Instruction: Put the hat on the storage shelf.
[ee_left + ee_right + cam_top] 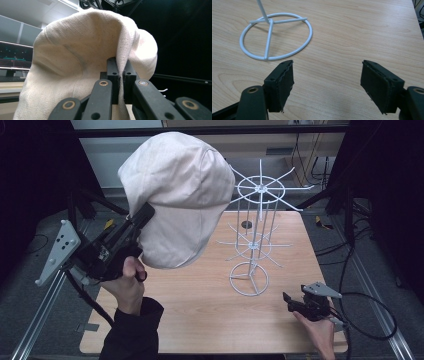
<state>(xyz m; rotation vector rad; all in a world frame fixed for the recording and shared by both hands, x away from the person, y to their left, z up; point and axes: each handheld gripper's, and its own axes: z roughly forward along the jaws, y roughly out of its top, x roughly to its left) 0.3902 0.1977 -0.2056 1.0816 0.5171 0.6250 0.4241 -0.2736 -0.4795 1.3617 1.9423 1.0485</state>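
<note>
A: Cap, cream cloth, held up high over the near-left part of the table, close to the overhead camera. Why so high?

B: My guess is it is meant for the white wire rack standing mid-table, whose top ring of spokes sits well above the wood. Raising the cap puts it level with those arms.

A: And the hold?

B: The left gripper has its jaws clenched on a fold of the cloth; its own camera shows the fabric pinched between the two black tips, with the rest of the cap ballooning above and to the left. Gripping at the edge lets the crown hang open, which would help it drop over a spoke.

A: Which part of the cap is pinched, brim or back band?

B: I cannot say; the fold hides it.

A: The other hand?

B: The right gripper rests low at the near-right corner of the table, jaws spread wide and holding nothing. It points toward the rack's round base, just short of it, perhaps ready to steady the stand.
</note>
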